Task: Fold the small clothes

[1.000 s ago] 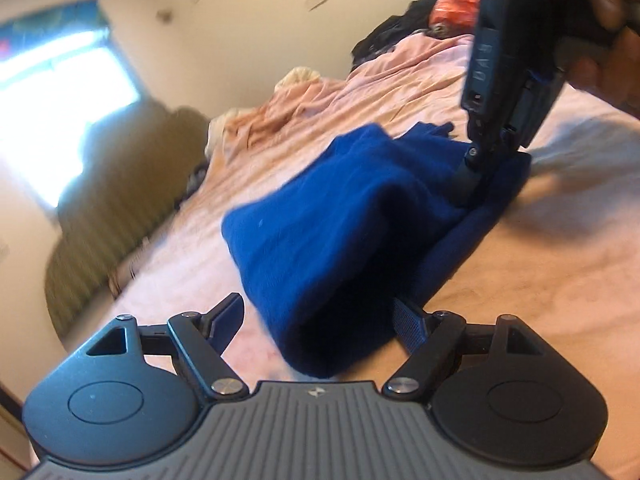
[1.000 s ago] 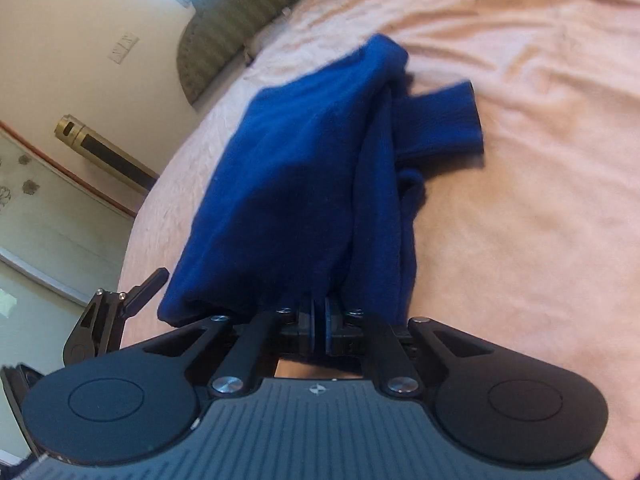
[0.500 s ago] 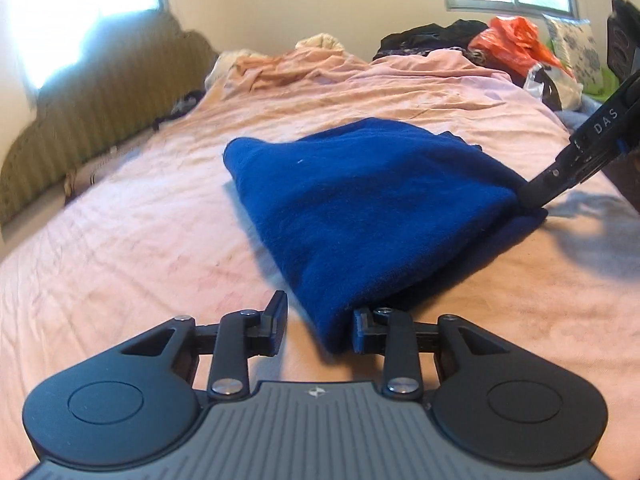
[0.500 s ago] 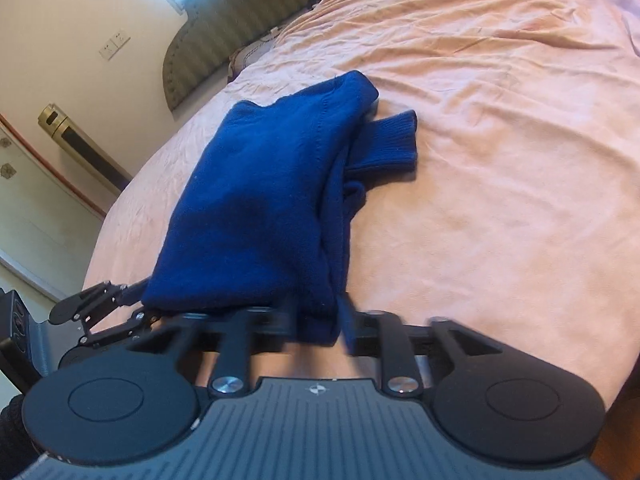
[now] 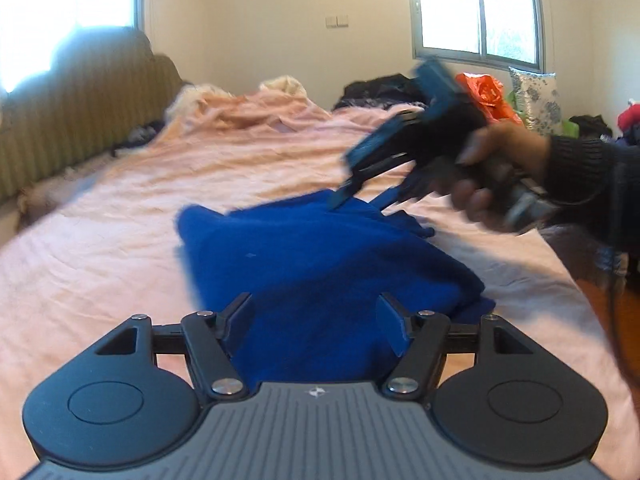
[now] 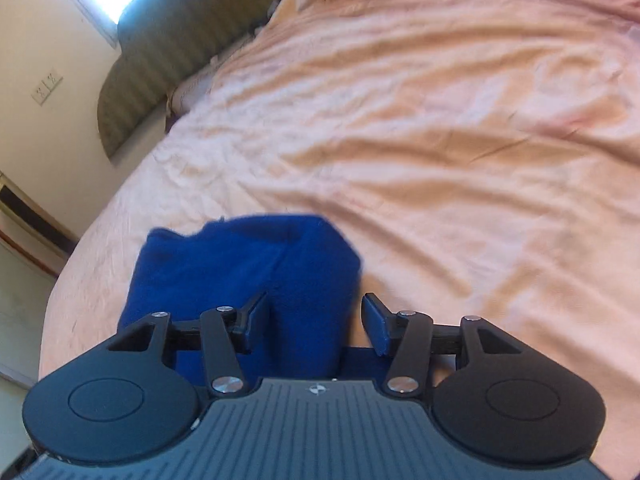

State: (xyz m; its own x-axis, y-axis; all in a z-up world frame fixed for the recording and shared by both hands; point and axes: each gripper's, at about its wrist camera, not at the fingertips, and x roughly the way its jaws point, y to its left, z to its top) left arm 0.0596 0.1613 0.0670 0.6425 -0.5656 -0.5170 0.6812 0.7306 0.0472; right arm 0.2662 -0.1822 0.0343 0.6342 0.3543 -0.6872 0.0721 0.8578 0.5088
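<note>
A blue knitted garment point(image 5: 320, 264) lies folded in a thick bundle on the pink bed sheet point(image 5: 100, 248). My left gripper point(image 5: 316, 330) stands open just above the bundle's near edge, with cloth showing between its fingers but not pinched. In the left wrist view the right gripper point(image 5: 360, 196) hovers open and blurred over the bundle's far edge, held by a hand point(image 5: 492, 176) in a dark sleeve. In the right wrist view the right gripper point(image 6: 316, 326) is open above the blue garment point(image 6: 248, 268), nothing clamped.
A striped olive headboard point(image 5: 76, 120) runs along the left. Rumpled pink bedding point(image 5: 248, 108), dark clothes point(image 5: 384, 88), an orange bag point(image 5: 488, 96) and a floral cushion point(image 5: 536, 100) lie at the far end. The sheet to the right of the garment point(image 6: 460, 160) is wrinkled.
Both grippers have let go of the blue garment and opened. The right gripper lifted from the right corner to over the far edge. The bundle now lies flat on the bed.
</note>
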